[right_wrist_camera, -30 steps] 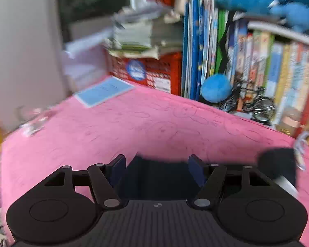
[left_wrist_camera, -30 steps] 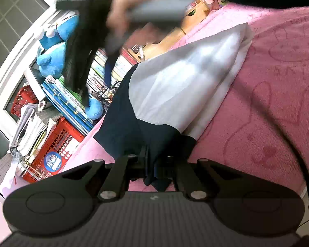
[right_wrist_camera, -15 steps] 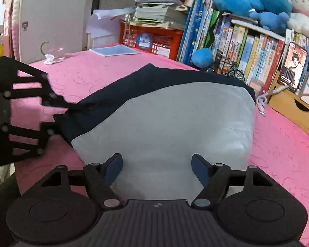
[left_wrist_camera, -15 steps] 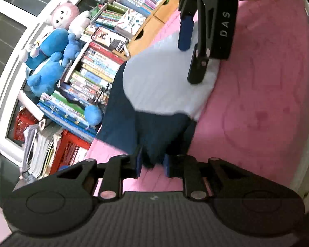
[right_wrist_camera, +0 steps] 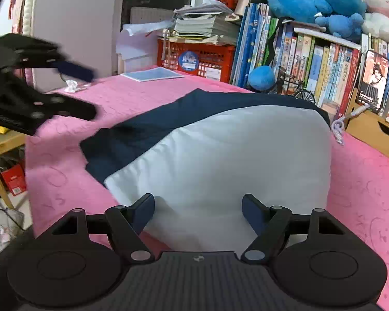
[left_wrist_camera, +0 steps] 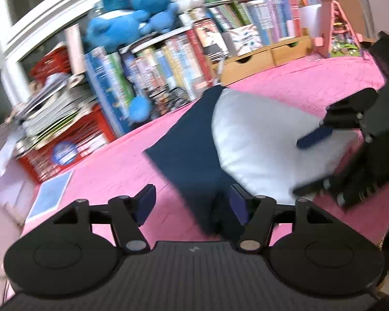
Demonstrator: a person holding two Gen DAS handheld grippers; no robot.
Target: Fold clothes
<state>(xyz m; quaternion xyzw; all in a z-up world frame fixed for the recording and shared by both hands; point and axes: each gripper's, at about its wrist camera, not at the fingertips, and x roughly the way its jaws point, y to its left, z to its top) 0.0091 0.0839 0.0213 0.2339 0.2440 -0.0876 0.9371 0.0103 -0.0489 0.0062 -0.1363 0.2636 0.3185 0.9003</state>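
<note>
**A:** Where does the garment lie?

**B:** The navy-and-white cloth garment [right_wrist_camera: 220, 155] lies flat on the pink patterned bedspread [right_wrist_camera: 132, 103], in front of the row of upright books [right_wrist_camera: 311, 59]. It looks folded already: a pale white panel on top, a navy band showing along the far and left edges.

**A:** And the claws?

**B:** The left gripper [left_wrist_camera: 192, 202] stands wide, nothing between its pads; a navy corner of the garment sits just beside its right finger. The right gripper [right_wrist_camera: 197, 210] is also spread wide, hovering over the near edge of the white panel and gripping nothing.

**A:** So which stage is this?

**B:** It fits two: either a fold has just been laid and another is due, or this is the finished packet with both claws off it. The pictures do not settle that.

**A:** If another fold were wanted, how to do it well?

**B:** My judgement: pinch both layers at matching corners, so the white top sheet does not slide off the navy beneath, and lift evenly. The cloth looks thin and limp, so a single-layer grab would pull the packet apart.

**A:** Its long axis?

**B:** In the right wrist view it runs from the near left, where the navy corner points, toward the far right by the wooden drawer box [right_wrist_camera: 370, 127]. The white panel's rounded edge faces the books.
</note>
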